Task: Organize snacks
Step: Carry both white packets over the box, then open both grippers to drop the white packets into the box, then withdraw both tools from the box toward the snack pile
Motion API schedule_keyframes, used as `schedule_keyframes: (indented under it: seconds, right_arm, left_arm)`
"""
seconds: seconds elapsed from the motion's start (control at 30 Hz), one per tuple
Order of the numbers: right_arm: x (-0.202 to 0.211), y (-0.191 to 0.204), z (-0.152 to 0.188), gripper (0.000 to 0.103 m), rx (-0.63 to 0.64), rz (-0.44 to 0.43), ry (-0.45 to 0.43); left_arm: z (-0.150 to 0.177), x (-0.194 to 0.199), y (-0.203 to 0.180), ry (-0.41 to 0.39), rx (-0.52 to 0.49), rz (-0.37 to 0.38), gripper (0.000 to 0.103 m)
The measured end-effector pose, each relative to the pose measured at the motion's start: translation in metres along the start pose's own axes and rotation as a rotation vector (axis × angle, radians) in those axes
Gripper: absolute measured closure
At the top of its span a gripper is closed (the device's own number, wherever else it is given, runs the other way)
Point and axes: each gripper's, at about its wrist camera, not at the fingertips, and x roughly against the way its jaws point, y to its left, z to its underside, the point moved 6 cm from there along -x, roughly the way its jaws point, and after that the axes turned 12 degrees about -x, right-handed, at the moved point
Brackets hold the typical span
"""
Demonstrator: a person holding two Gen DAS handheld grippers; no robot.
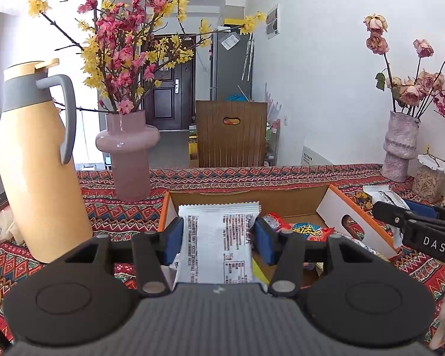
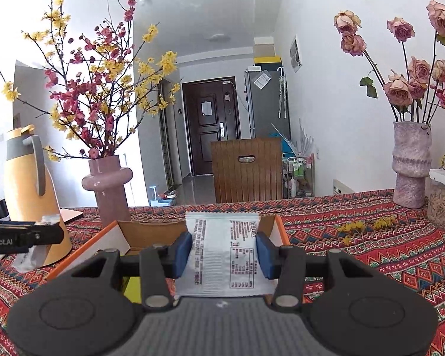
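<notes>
- A white snack packet (image 1: 219, 243) sat clamped between the blue pads of the left gripper (image 1: 219, 237), held above the open cardboard box (image 1: 338, 207); a second white packet (image 2: 222, 255) was gripped likewise by the right gripper (image 2: 224, 252), also over the box.
- Inside the box lay red snack packs (image 1: 308, 230) already stowed; the job looked partly done, with both held packets not yet dropped in.
- Around it: patterned tablecloth (image 2: 370, 246); pink vase (image 1: 127, 151); yellow thermos (image 1: 35, 160).
</notes>
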Motion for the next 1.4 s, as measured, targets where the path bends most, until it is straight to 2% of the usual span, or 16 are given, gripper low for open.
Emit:
schedule_keyframes:
  seconds: [0.27, 0.43, 0.63, 0.87, 0.9, 0.93, 0.97, 1.0, 1.03, 1.07, 1.1, 1.4]
  right_arm:
    - [-0.034, 0.010, -0.006, 0.057, 0.000, 0.005, 0.011]
    - [-0.048, 0.010, 0.002, 0.057, 0.004, 0.019, 0.027]
    - [-0.061, 0.005, 0.014, 0.057, 0.009, 0.041, 0.049]
    - [-0.068, 0.002, 0.023, 0.056, 0.009, 0.057, 0.075]
    - [-0.068, 0.002, 0.023, 0.053, 0.007, 0.057, 0.075]
    - [-0.068, 0.001, 0.023, 0.042, 0.002, 0.057, 0.074]
    - [-0.067, 0.001, 0.023, 0.025, -0.005, 0.057, 0.069]
    - [-0.065, -0.001, 0.023, 0.017, -0.012, 0.058, 0.062]
    - [-0.064, -0.002, 0.022, 0.004, -0.020, 0.060, 0.052]
    - [-0.062, -0.003, 0.021, 0.000, -0.028, 0.062, 0.041]
    - [-0.061, -0.004, 0.020, 0.000, -0.034, 0.063, 0.036]
    - [-0.058, -0.007, 0.021, 0.000, -0.045, 0.059, 0.027]
  left_arm:
    - [-0.001, -0.029, 0.003, 0.013, 0.029, -0.016, 0.051]
    - [0.005, -0.044, 0.007, 0.022, 0.046, -0.030, 0.051]
    - [0.018, -0.059, 0.011, 0.059, 0.063, -0.012, 0.051]
    - [0.026, -0.063, 0.009, 0.063, 0.059, -0.021, 0.049]
    - [0.026, -0.063, 0.009, 0.062, 0.061, -0.023, 0.045]
    - [0.026, -0.062, 0.010, 0.059, 0.066, -0.026, 0.042]
    - [0.026, -0.060, 0.010, 0.051, 0.070, -0.032, 0.031]
    - [0.025, -0.058, 0.011, 0.041, 0.072, -0.040, 0.021]
    - [0.024, -0.056, 0.011, 0.032, 0.073, -0.049, 0.016]
    - [0.024, -0.054, 0.012, 0.025, 0.075, -0.058, 0.004]
    - [0.024, -0.052, 0.011, 0.011, 0.075, -0.063, 0.000]
    - [0.024, -0.047, 0.007, -0.006, 0.058, -0.057, 0.000]
